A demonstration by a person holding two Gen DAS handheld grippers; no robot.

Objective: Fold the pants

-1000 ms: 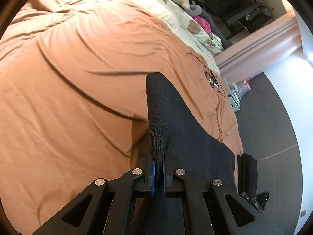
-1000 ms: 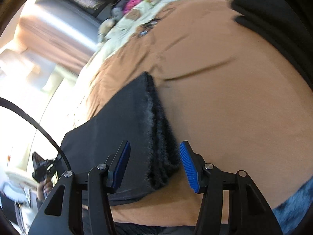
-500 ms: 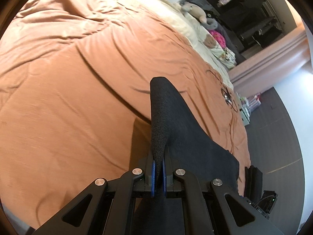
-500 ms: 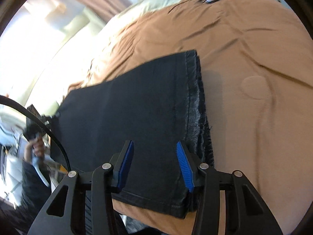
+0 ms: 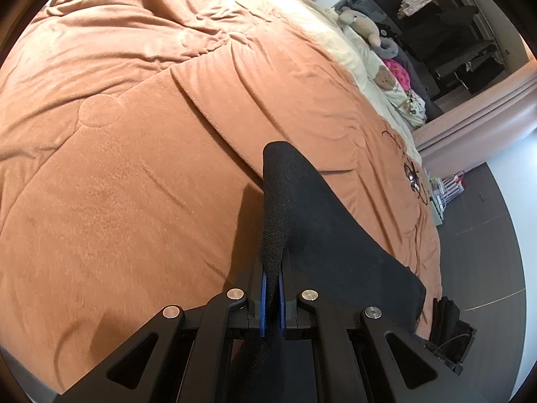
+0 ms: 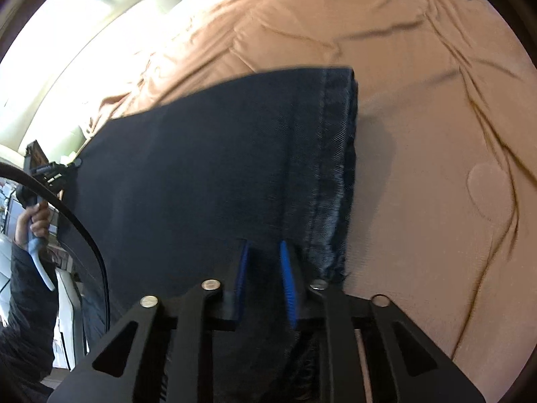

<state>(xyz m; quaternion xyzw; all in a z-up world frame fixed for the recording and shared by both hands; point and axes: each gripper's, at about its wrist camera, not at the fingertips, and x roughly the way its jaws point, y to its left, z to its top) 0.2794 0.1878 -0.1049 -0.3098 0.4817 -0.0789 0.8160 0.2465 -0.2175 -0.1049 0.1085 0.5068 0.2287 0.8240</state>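
Observation:
Dark denim pants (image 6: 201,174) lie folded lengthwise on an orange blanket (image 6: 419,134), the hem stack along their right side. My right gripper (image 6: 263,258) sits over the near edge just left of the hem; its jaws are closing, with fabric bunched between the blue pads. My left gripper (image 5: 272,275) is shut on the other end of the pants (image 5: 319,228) and holds a fold raised off the blanket (image 5: 134,168). A person's hand (image 6: 33,221) grips that tool's handle at the far left.
Stuffed toys and pale pillows (image 5: 365,27) lie at the head of the bed. Dark floor (image 5: 486,235) runs along the bed's right side, with a black object (image 5: 446,319) by the edge. A black cable (image 6: 84,228) arcs past the right gripper.
The right gripper rolled, swung over the pants' near edge and narrowed its jaws from wide to nearly together around the fabric. The left gripper shifted across the bed, still clamped on the pants.

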